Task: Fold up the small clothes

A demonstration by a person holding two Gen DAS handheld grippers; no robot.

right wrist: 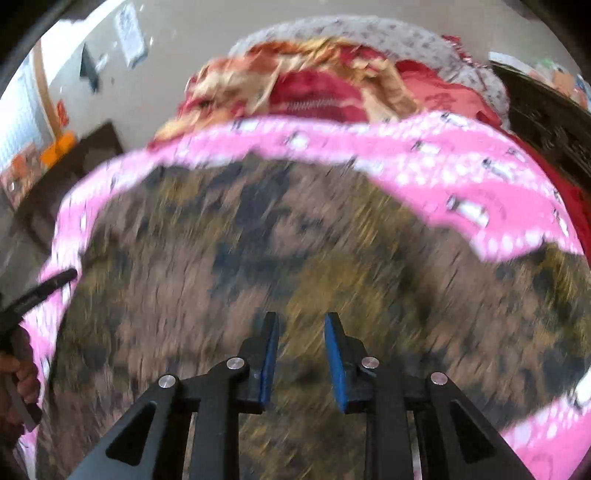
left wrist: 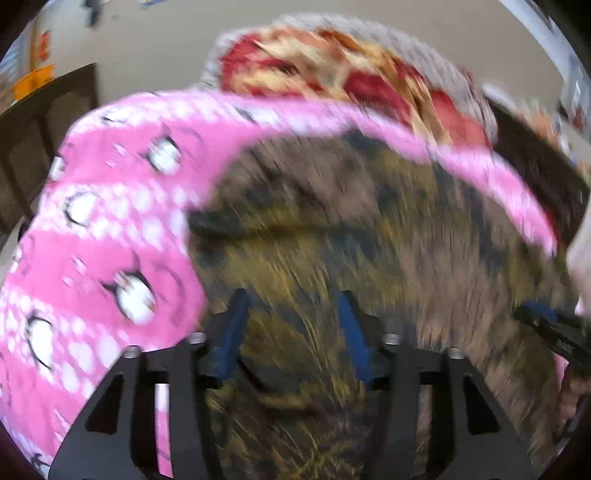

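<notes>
A small garment with a brown, yellow and black camouflage print (left wrist: pixel 332 221) (right wrist: pixel 258 240) lies spread on a pink blanket with white dots and penguins (left wrist: pixel 110 221) (right wrist: pixel 480 184). My left gripper (left wrist: pixel 293 295) hovers over the garment's near part, open, with only the print showing between its blue pads. My right gripper (right wrist: pixel 302 315) is over the same garment with a narrower gap, and nothing is pinched between its pads. Each gripper also shows in the other's view: the right gripper (left wrist: pixel 546 325) at the right edge, the left gripper (right wrist: pixel 40 288) at the left edge. Both views are blurred.
Behind the pink blanket is a heap of red and yellow cloth (left wrist: pixel 351 74) (right wrist: pixel 314 88) on a grey dotted fabric (right wrist: pixel 369 33). Dark wooden furniture (left wrist: pixel 44 122) (right wrist: pixel 546 122) stands at the sides. A person's hand (right wrist: pixel 22 373) holds the left gripper's handle.
</notes>
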